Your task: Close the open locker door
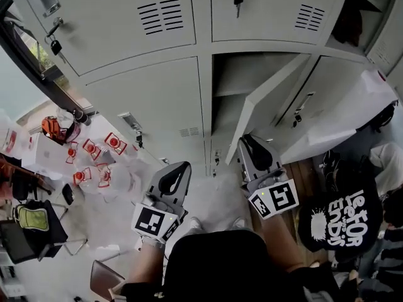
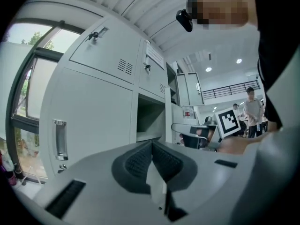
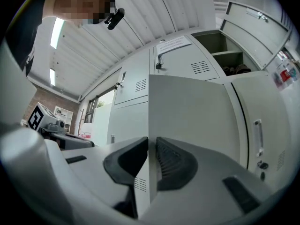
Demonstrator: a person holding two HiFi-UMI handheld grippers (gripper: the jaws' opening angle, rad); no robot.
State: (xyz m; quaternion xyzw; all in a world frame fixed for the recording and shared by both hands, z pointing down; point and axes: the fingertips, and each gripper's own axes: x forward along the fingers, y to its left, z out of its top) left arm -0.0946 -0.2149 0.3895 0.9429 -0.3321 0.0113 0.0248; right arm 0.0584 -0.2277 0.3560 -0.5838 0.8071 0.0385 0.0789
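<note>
A row of closed grey metal lockers (image 1: 126, 24) fills the wall. The pale grey floor (image 1: 211, 200) below it changes to brown wooden boards (image 1: 305, 175) at the right. At the left side there is a tall window with a dark frame (image 2: 33, 88), with daylight and green trees behind the glass. The white ribbed ceiling (image 3: 122, 46) carries a long bright strip lamp (image 3: 58, 31). Far behind, a red brick wall (image 3: 49, 100) can be seen.

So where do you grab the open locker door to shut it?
Grab it by its free long edge, opposite the hinges, coming edge-on from the front. The open locker door is a thin flat sheet swung outward, so narrow jaws can straddle that edge, and pushing there probably swings it easiest. The right gripper pinches it there.
</note>
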